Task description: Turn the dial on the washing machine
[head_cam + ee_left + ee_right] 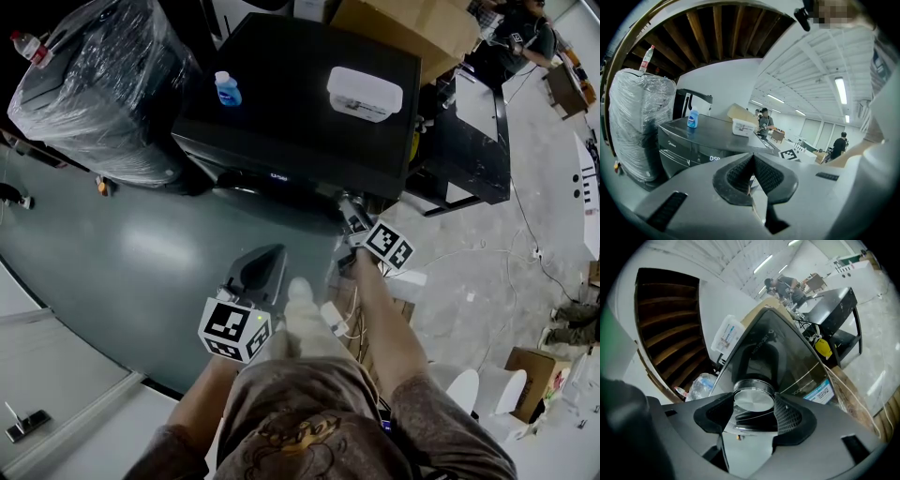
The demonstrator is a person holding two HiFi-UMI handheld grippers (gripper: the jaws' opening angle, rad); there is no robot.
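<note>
Two grippers: hand-held, one in each hand, well apart from each other.
Wrapped bundle (pixel 98 84): far left, covered in clear plastic, just beside the machine.
Washing machine (pixel 300 122): dark casing, top centre of the head view, lit display on the front panel.
Blue bottle (pixel 227 89): upright on the machine top, left side.
White box (pixel 364 94): on the machine top, right side.
Left gripper (pixel 753 159): held short of the machine, over the grey floor; jaws pressed together, nothing between them.
Right gripper (pixel 753 406): at the front panel's right end; jaws clamped on the dial.
Dial (pixel 752 398): silver, round, on the front panel, between the right gripper's pads.
</note>
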